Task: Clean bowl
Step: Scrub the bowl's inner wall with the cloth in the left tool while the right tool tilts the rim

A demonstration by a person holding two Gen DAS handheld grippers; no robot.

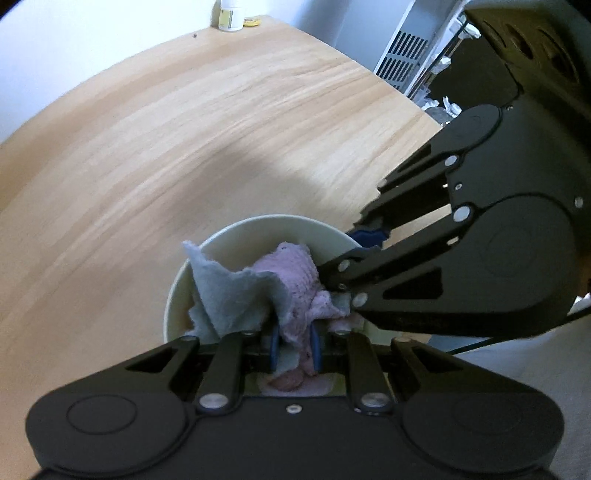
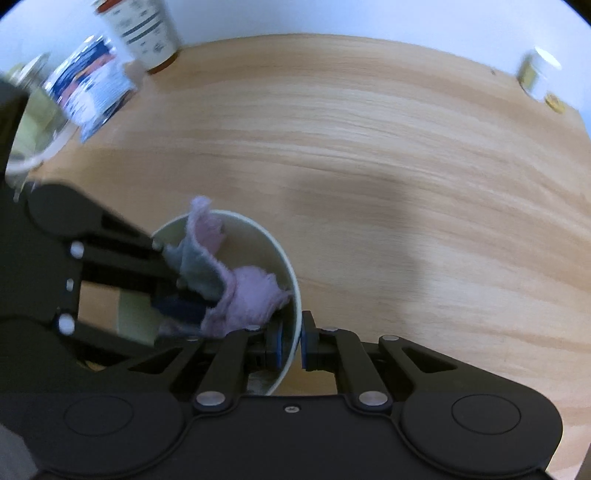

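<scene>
A pale cream bowl (image 1: 258, 227) stands on the wooden table. Inside it lies a crumpled pink and grey-blue cloth (image 1: 295, 280). My left gripper (image 1: 294, 345) is shut on a fold of this cloth, its blue pads pinching it low in the bowl. From the right the other gripper (image 1: 364, 240) reaches in, clamped on the bowl's rim. In the right wrist view my right gripper (image 2: 290, 345) is shut on the bowl's wall (image 2: 293, 295), one pad inside and one outside. The cloth (image 2: 243, 295) bunches against that wall, with the left gripper (image 2: 181, 306) coming in from the left.
Wooden table (image 2: 369, 147) stretches beyond the bowl. At its back left stand a labelled tub (image 2: 144, 29), a blue and white packet (image 2: 88, 88) and a clear container (image 2: 33, 122). A small white jar (image 2: 535, 74) sits at the back right corner. A white rack (image 1: 406, 51) stands past the table's edge.
</scene>
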